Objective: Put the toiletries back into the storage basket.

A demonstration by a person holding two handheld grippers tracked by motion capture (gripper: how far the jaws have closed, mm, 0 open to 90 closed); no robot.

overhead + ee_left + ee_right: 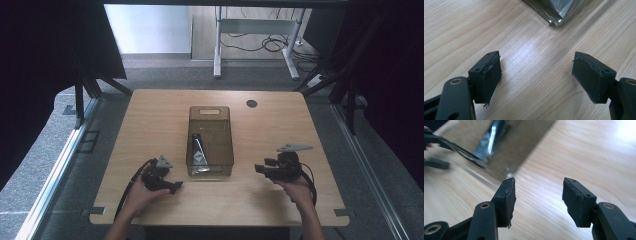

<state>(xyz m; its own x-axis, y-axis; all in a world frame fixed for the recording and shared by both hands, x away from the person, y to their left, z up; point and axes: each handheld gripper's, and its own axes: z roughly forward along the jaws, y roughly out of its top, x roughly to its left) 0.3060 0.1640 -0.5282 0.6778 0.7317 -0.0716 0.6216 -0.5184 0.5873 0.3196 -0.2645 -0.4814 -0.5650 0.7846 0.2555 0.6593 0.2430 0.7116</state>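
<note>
Smoky see-through plastic bin (210, 141) sits mid worktop (150, 120), long axis running away from the person, handle slot at far end. Inside: one dark pouch-like item w/ a pale label (198, 150), lying against the bin's left wall at the near end. Its long axis runs roughly w/ the bin's, narrow end pointing to the far side, wider end toward the person. What it is exactly, can't tell; it shows shiny and foil-like through the bin wall in the right gripper view (489, 143).

Left tongs (175, 187) rest low over the worktop just left of the bin's near corner, jaws wide apart, nothing betw. them, only bare wood in the left gripper view (536, 75); bin corner (556, 21) lies ahead of them.

Right tongs (262, 166) sit right of the bin, near but apart, aimed left at its near end. Jaws well open, holding nothing (537, 195). View is motion-blurred.

Dark round cable hole (251, 103) at far right of worktop.
</note>
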